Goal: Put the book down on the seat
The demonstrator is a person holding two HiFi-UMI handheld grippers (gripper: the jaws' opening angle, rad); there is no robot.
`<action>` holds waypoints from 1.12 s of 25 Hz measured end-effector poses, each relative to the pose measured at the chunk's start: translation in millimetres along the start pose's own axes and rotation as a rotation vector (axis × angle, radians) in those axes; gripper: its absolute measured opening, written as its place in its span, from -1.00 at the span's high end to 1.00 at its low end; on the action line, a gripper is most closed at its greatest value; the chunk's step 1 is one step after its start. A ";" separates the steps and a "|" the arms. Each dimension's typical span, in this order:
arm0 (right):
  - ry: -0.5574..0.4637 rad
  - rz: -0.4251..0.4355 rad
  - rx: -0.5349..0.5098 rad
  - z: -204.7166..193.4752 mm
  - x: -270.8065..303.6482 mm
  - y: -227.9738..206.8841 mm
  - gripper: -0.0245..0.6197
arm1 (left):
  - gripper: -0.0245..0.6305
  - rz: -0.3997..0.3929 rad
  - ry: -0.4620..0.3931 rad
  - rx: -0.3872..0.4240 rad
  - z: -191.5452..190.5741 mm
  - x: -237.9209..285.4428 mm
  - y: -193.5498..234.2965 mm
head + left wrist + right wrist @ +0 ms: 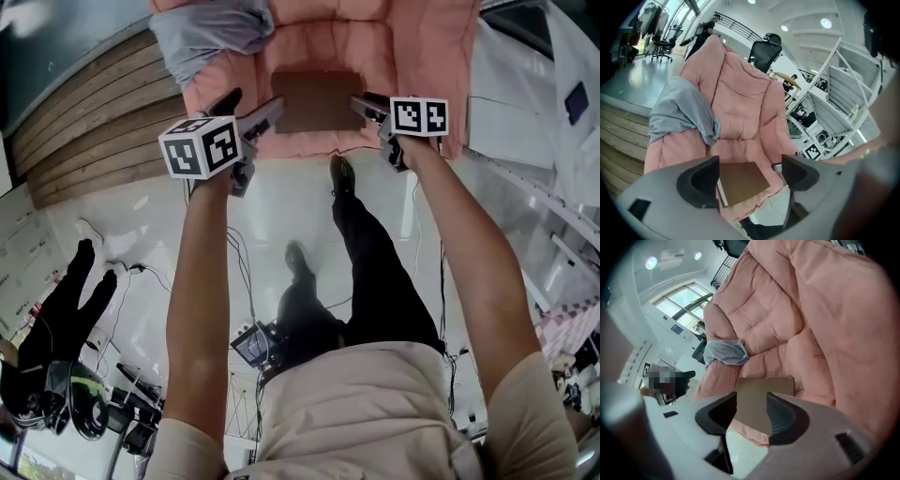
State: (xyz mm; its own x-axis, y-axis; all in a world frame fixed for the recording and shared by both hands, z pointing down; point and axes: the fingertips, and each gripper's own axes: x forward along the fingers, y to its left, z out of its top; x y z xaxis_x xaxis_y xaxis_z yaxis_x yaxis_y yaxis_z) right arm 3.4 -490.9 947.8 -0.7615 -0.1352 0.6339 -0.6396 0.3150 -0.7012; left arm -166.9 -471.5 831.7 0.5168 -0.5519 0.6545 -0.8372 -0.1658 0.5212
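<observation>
Before the pink seat (412,56), book (317,101) lying flat, arms (202,281) outstretched, left hand-held gripper (251,105) spread, right hand-held gripper (370,111) spread.

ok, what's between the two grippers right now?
The brown book, flat on the pink seat, lies between left gripper and right gripper; head view shows it.

Open-plan office or lab, office chair (766,48), white shelving (847,91), large windows (686,300)

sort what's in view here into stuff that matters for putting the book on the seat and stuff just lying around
Belongs to the job:
- book, lying flat on the pink seat
- left gripper, jaws apart, empty
- right gripper, jaws apart, empty

Just lying about:
- grey cloth draped over the chair's side
- black office chair
- white shelving
</observation>
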 end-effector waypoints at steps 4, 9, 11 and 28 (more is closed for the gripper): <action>-0.048 0.014 -0.035 16.9 -25.1 33.9 0.35 | -0.29 -0.016 -0.041 0.031 21.1 -32.2 -24.5; -0.118 0.036 -0.079 32.7 -60.1 82.6 0.40 | -0.29 -0.020 -0.127 0.090 53.2 -85.5 -55.7; -0.150 0.050 -0.106 39.3 -77.2 107.2 0.43 | -0.29 -0.032 -0.168 0.105 65.4 -109.2 -71.3; -0.482 0.242 -0.488 77.7 -278.2 392.1 0.96 | 0.83 -0.165 -0.528 0.280 134.3 -348.5 -232.7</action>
State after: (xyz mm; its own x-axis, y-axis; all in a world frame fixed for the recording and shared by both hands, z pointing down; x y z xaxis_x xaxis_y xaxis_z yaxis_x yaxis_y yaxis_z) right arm -43.7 -402.8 471.2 -0.9091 -0.3725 0.1865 -0.4139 0.7562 -0.5068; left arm -176.2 -350.2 408.8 0.5453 -0.8185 0.1810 -0.8057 -0.4522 0.3825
